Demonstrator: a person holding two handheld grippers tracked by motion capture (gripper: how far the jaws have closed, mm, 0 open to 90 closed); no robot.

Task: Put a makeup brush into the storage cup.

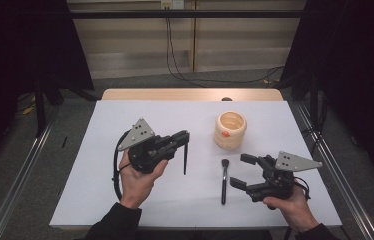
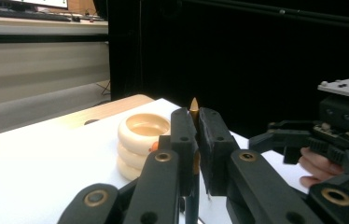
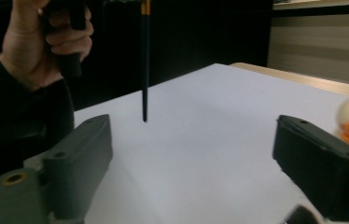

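My left gripper [image 1: 185, 135] [image 2: 197, 116] is held above the middle left of the white table, shut on a thin dark brush [image 1: 185, 160] [image 2: 194, 105] with a gold band. The brush hangs almost straight down, and its pointed end [image 3: 145, 116] is just above the table. A second brush [image 1: 224, 180], black with a dark head, lies flat in front of a cream ribbed cup [image 1: 230, 130] [image 2: 142, 140]. Just right of this lying brush, my right gripper [image 1: 237, 170] [image 3: 196, 149] is open, with nothing between its jaws.
The white sheet [image 1: 125, 200] covers the table, with a wooden strip [image 1: 190, 94] at the far edge. A small orange piece [image 1: 226, 133] sits on the cup's side. Black curtains and cables stand behind the table.
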